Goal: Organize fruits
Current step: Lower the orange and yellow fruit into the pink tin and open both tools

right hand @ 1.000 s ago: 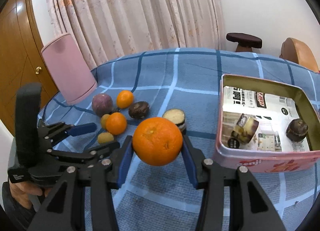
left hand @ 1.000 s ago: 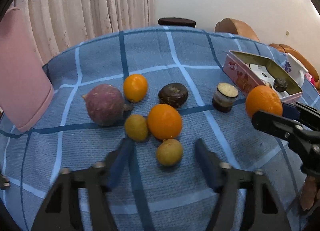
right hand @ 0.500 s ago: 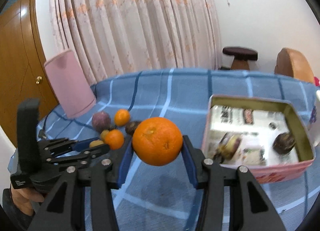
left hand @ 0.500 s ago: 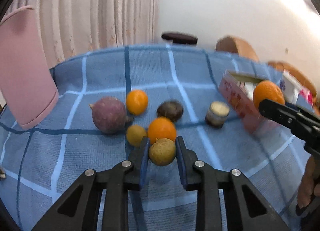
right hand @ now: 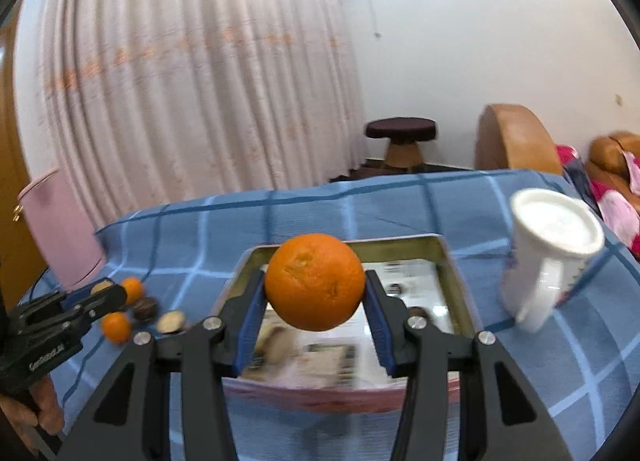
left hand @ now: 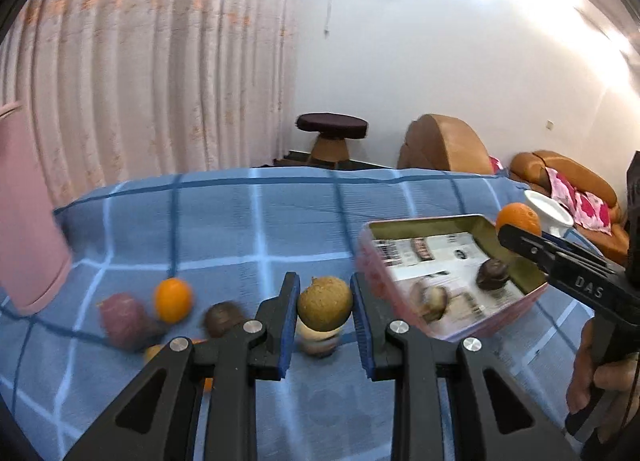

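- The left gripper (left hand: 325, 303) is clamped on a small tan fruit (left hand: 325, 303), both blue pads pressing its sides, and carries it above the blue checked cloth (left hand: 248, 221).
- Seen from the left wrist, a cut, pale-topped piece (left hand: 318, 339) stands on the cloth directly below that fruit.
- The right gripper (right hand: 315, 287) grips a large orange (right hand: 315, 287) between its pads, held clear of the table and in front of the tin (right hand: 456, 281).
- The pink-walled tin sits on the cloth with printed paper lining its floor; a dark round fruit (left hand: 493, 274) lies in it near the far right wall, and a blurred brownish piece (left hand: 432, 299) nearer the front.
- Left on the cloth: a small orange (left hand: 173, 299), a purple fruit (left hand: 122, 319) beside it, and a dark brown fruit (left hand: 222, 317) just left of the left gripper's finger.
- More orange and yellow fruit are partly hidden behind the left gripper's frame.
- A white cup (right hand: 548, 257) stands tilted-looking and blurred to the right of the tin.
- A pink chair back (left hand: 28, 213) rises at the table's left edge, before the curtain (left hand: 152, 69).
- A hand (left hand: 596, 381) holds the right gripper's handle at the right margin of the left wrist view.
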The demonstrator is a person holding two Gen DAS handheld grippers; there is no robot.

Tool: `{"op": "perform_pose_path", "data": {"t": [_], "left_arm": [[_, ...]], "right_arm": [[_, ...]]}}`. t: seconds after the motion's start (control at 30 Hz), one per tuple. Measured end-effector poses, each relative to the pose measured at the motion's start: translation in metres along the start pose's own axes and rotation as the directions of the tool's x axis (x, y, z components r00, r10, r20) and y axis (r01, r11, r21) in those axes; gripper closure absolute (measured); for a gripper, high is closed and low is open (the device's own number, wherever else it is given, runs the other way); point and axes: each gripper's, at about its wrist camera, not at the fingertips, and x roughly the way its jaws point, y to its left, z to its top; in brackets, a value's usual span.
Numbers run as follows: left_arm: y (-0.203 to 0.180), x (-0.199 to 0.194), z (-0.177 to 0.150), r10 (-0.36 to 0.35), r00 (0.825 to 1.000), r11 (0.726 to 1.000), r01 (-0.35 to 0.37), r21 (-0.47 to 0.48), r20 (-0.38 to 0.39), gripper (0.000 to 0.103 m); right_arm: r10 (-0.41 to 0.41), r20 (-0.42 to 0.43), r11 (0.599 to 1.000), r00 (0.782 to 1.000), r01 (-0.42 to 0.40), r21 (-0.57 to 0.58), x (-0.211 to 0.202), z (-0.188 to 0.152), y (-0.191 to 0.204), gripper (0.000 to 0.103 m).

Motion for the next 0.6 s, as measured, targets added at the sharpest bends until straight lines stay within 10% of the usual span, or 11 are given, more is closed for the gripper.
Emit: {"op": "perform_pose_path", "data": {"t": [0.6], "left_arm": [[-0.101,0.082,0.012,-0.056,0.994,0.996,0.063,0.067,-0.096,0.075]], "right_arm": [[-0.108,-0.113,0.994,0.988,0.11,0.017,0.038,0.002,-0.059,0.052]]}}
